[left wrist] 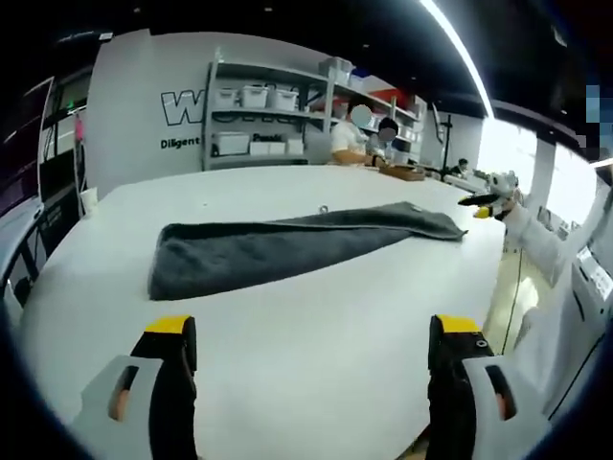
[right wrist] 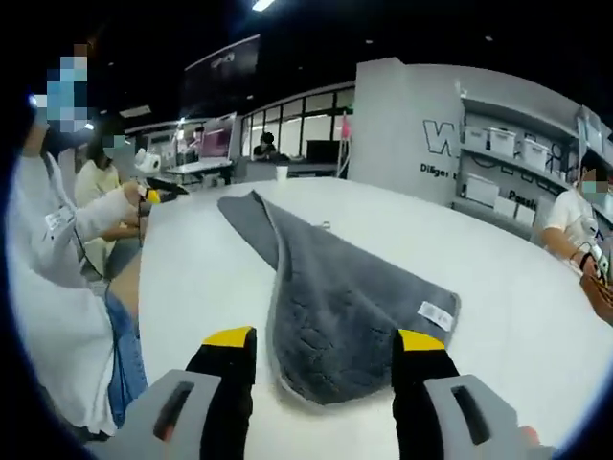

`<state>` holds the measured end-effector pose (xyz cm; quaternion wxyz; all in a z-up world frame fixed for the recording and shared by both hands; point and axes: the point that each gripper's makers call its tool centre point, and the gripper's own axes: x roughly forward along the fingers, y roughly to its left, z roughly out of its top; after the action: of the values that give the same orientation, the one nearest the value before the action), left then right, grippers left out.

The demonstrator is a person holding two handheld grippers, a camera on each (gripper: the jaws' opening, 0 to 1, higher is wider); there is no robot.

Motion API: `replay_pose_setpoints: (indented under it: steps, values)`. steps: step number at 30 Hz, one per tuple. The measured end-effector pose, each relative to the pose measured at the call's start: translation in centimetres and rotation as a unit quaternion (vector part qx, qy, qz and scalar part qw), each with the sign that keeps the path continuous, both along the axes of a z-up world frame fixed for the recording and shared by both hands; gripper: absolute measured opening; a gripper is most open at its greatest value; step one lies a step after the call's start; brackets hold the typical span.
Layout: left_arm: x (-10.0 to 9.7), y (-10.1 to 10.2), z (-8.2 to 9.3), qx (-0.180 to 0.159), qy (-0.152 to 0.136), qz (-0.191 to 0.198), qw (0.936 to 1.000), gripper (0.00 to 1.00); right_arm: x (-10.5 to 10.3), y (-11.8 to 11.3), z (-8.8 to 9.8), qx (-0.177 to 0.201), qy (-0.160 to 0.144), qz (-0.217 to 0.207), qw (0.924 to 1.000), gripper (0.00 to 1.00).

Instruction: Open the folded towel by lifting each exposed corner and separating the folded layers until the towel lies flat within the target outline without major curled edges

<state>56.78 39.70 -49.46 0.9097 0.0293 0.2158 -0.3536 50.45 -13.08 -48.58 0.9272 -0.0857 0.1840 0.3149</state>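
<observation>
Large white, smooth-surfaced worktop (left wrist: 287, 326) with a rounded edge. Directly on it lies a dark grey terry towel (left wrist: 287, 244), folded lengthwise into a long, narrow strip; in the right gripper view the towel (right wrist: 335, 307) shows a small white label (right wrist: 436, 315) at one corner, its upper layer overlapping the lower.

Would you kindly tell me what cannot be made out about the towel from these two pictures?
- Left gripper view: the grey towel is too flat and far off to count its folded layers.
- Right gripper view: the towel's near edge runs between the right gripper jaws; the print on its white label is too small to read.
- No target outline can be made out on the white table.
</observation>
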Motion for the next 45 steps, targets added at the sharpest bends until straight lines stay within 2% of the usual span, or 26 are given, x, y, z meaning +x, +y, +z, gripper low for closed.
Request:
replay_pose_setpoints:
  steps: [6, 10, 12, 14, 17, 20, 23, 27, 30, 32, 35, 38, 40, 42, 44, 45]
  values:
    - [4.4, 0.7, 0.0, -0.002, 0.002, -0.009, 1.0, 1.0, 0.6, 1.1, 0.6, 0.005, -0.003, -0.016, 0.9999, 0.82]
    - [8.1, 1.5, -0.1, -0.008, 0.006, -0.008, 0.9999, 1.0, 0.8, 1.7, 0.5, 0.008, 0.004, -0.017, 0.9998, 0.9]
    - [9.6, 1.7, -0.7, -0.004, 0.02, -0.017, 0.9996, 0.99, 0.9, 2.0, 0.2, 0.006, 0.012, -0.02, 0.9997, 0.94]
    - [11.4, 1.9, -1.2, -0.009, 0.034, -0.025, 0.9991, 0.99, 1.0, 2.0, -0.1, 0.0, 0.019, -0.022, 0.9996, 0.96]
    - [13.6, 1.9, -1.8, 0.004, 0.043, -0.034, 0.9985, 0.99, 0.9, 2.2, -0.3, 0.002, 0.026, -0.024, 0.9994, 0.97]
    - [16.7, 2.3, -1.7, 0.019, 0.043, -0.035, 0.9983, 0.99, 0.9, 2.3, -0.3, 0.005, 0.029, -0.033, 0.999, 0.99]
    - [19.0, 2.4, -1.5, 0.029, 0.037, -0.031, 0.9984, 0.99, 0.9, 2.3, -0.3, 0.007, 0.032, -0.038, 0.9988, 0.99]
    - [22.2, 3.2, -2.2, 0.076, 0.047, -0.029, 0.9956, 0.94, 0.7, 2.6, -0.3, 0.009, 0.038, -0.04, 0.9985, 0.99]
    - [24.0, 3.2, -2.6, 0.085, 0.056, -0.025, 0.9945, 0.91, 0.6, 2.5, -0.4, 0.004, 0.037, -0.046, 0.9982, 0.99]
    - [24.9, 3.5, -3.2, 0.125, 0.051, -0.034, 0.9902, 0.85, 0.7, 2.5, -0.3, 0.01, 0.038, -0.049, 0.998, 0.99]
    - [26.4, 4.3, -3.8, 0.204, 0.037, -0.053, 0.9767, 0.74, 0.8, 2.3, -0.3, 0.011, 0.041, -0.055, 0.9976, 0.99]
    - [26.9, 3.6, -3.9, 0.223, 0.033, -0.075, 0.9713, 0.64, 1.0, 2.2, -0.4, 0.012, 0.043, -0.059, 0.9973, 0.99]
    - [27.0, 2.9, -4.0, 0.247, 0.02, -0.107, 0.9628, 0.5, 1.1, 2.1, -0.5, 0.012, 0.045, -0.061, 0.997, 0.98]
    - [26.8, 2.4, -4.3, 0.254, 0.026, -0.119, 0.9595, 0.41, 1.2, 2.0, -0.6, 0.011, 0.046, -0.063, 0.9969, 0.98]
    - [26.4, 1.9, -4.6, 0.267, 0.029, -0.144, 0.9523, 0.28, 1.2, 2.1, -0.6, 0.014, 0.046, -0.063, 0.9968, 0.97]
    - [26.4, 1.8, -4.7, 0.271, 0.027, -0.145, 0.9511, 0.25, 1.2, 2.1, -0.6, 0.016, 0.047, -0.064, 0.9968, 0.97]
